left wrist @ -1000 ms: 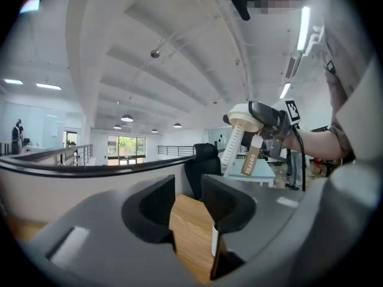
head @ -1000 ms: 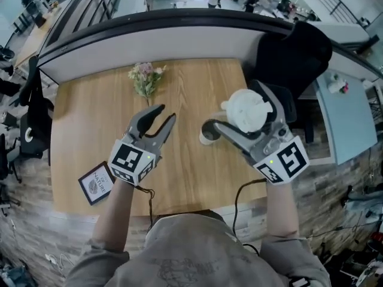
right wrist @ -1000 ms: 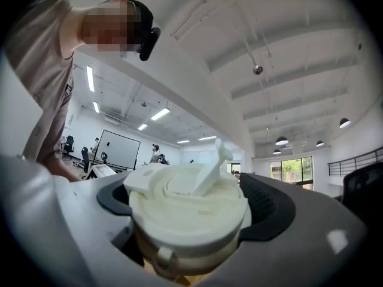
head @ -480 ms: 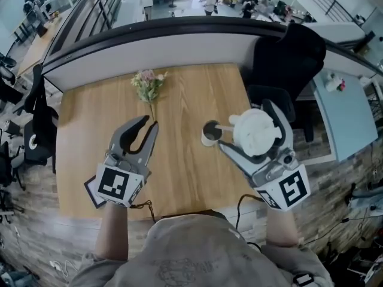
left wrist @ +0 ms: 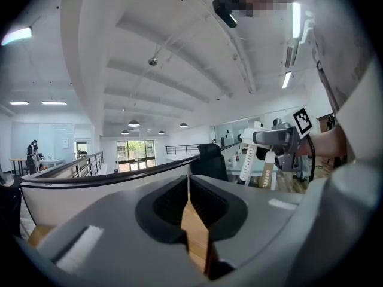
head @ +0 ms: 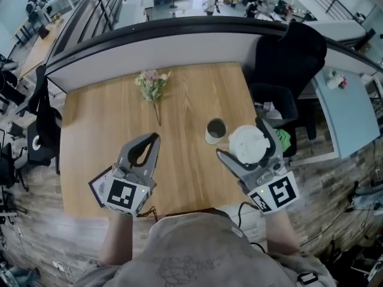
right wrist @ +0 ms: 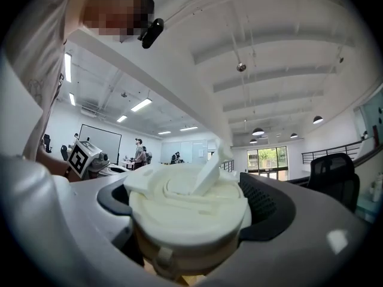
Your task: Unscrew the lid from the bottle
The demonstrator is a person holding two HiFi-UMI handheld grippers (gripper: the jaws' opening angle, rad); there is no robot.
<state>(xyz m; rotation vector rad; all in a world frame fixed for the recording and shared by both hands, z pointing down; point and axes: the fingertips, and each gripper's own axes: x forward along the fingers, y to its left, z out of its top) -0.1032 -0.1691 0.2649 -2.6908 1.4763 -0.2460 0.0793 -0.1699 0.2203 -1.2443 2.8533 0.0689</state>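
The bottle (head: 215,130), a pale cup-like body with a dark open mouth, stands alone on the wooden table (head: 102,124). Its white lid (head: 248,144), with a raised flip tab, sits between the jaws of my right gripper (head: 244,141), lifted off and to the bottle's right. In the right gripper view the lid (right wrist: 187,203) fills the gap and both jaws press on its rim. My left gripper (head: 154,139) hovers left of the bottle, jaws brought together at the tips with nothing between them. In the left gripper view its jaws (left wrist: 189,183) meet, and the right gripper (left wrist: 279,140) shows at the far right.
A small bunch of flowers (head: 152,84) lies at the table's far side. A framed card (head: 97,185) lies near the front left edge, partly under my left gripper. A black chair (head: 290,52) and a bin (head: 281,109) stand off the table's right edge.
Both grippers have drawn back toward the person. The lid has moved right and nearer with the right gripper, away from the bottle. The left jaws have closed.
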